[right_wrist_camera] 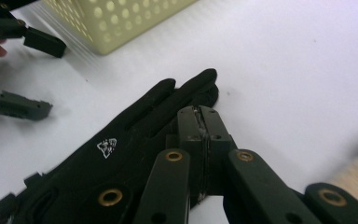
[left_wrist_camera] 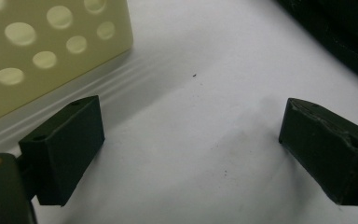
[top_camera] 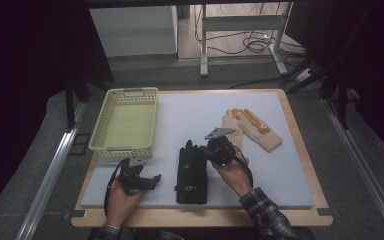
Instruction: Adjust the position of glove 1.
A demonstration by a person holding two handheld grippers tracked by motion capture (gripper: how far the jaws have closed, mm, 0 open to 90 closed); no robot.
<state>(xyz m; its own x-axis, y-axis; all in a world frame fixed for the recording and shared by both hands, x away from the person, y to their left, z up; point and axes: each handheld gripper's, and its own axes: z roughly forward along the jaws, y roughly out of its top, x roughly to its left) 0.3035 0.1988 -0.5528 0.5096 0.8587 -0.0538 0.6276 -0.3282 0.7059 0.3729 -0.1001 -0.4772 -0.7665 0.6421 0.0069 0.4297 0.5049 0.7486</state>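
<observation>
Nearest the lens, lower centre of the right gripper view: right gripper (right_wrist_camera: 204,112), jaws pressed flat together with no gap between the pads. Positioned at the edge of the black glove (right_wrist_camera: 121,149), by the finger end. Cannot tell whether any fabric is nipped between the pads.

Black glove lying flat on the white mat (top_camera: 190,115), lower centre of the high view, fingers pointing toward the top of the frame, cuff toward the bottom edge. Not lifted as far as can be judged.

Left of it, lower left of the high view: left gripper (top_camera: 152,181), jaws spread wide, holding nothing — bare mat between the pads in the left gripper view. Apart from the black glove.

Farther out, upper left of the high view: yellow basket (top_camera: 99,125), perforated walls, nothing visible inside. Upper right of centre: tan gloves (top_camera: 252,129), lying on the mat, well apart from both grippers.

Assessment of progress — early stage. Judged as gloves to be gathered into the basket. Done: right gripper brought to the black glove and closed. Outstanding: a confirmed grip, the lift, the carry to the basket at upper left, the release, then likely the same for the tan gloves.
</observation>
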